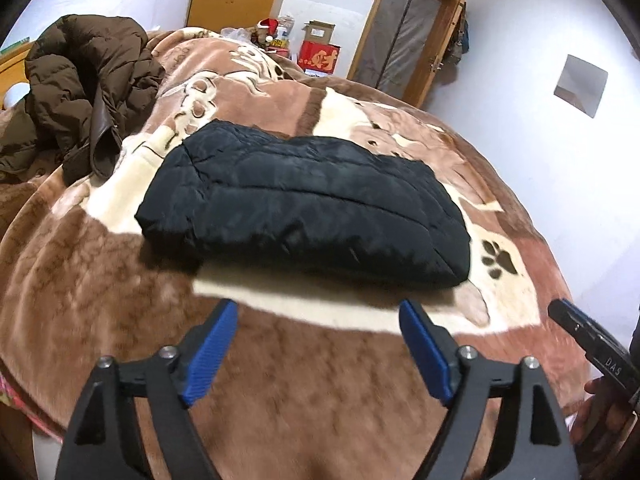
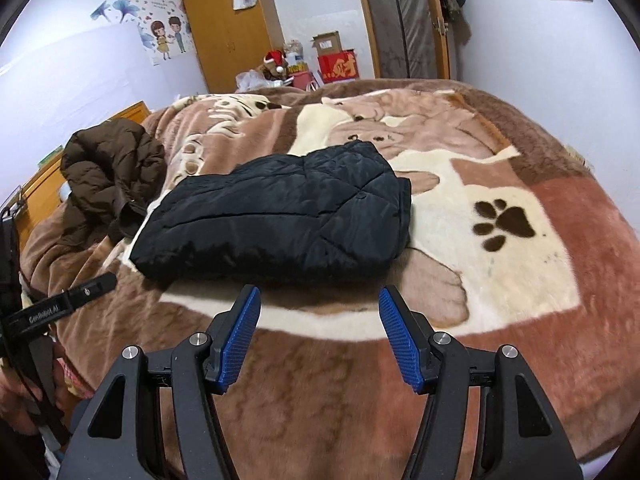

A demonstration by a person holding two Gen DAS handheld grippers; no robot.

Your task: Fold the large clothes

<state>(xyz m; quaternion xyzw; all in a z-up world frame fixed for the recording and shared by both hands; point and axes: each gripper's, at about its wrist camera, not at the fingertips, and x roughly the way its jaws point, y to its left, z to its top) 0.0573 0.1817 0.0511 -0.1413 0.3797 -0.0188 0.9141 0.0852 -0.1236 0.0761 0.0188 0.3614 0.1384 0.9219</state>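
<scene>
A black quilted jacket [image 1: 304, 204] lies folded into a compact rectangle in the middle of the bed; it also shows in the right wrist view [image 2: 276, 216]. My left gripper [image 1: 318, 312] is open and empty, held above the blanket just short of the jacket's near edge. My right gripper [image 2: 318, 300] is open and empty, also just short of the jacket's near edge. The right gripper's tip shows at the right edge of the left wrist view [image 1: 560, 310]. The left gripper's finger shows at the left of the right wrist view [image 2: 90, 290].
A brown and cream paw-print blanket [image 2: 520, 280] covers the bed. A crumpled brown puffer coat [image 1: 84, 88] lies at the bed's far left, also in the right wrist view [image 2: 112, 168]. Boxes [image 2: 338, 62], a wardrobe [image 2: 232, 28] and a door [image 2: 404, 16] stand beyond the bed.
</scene>
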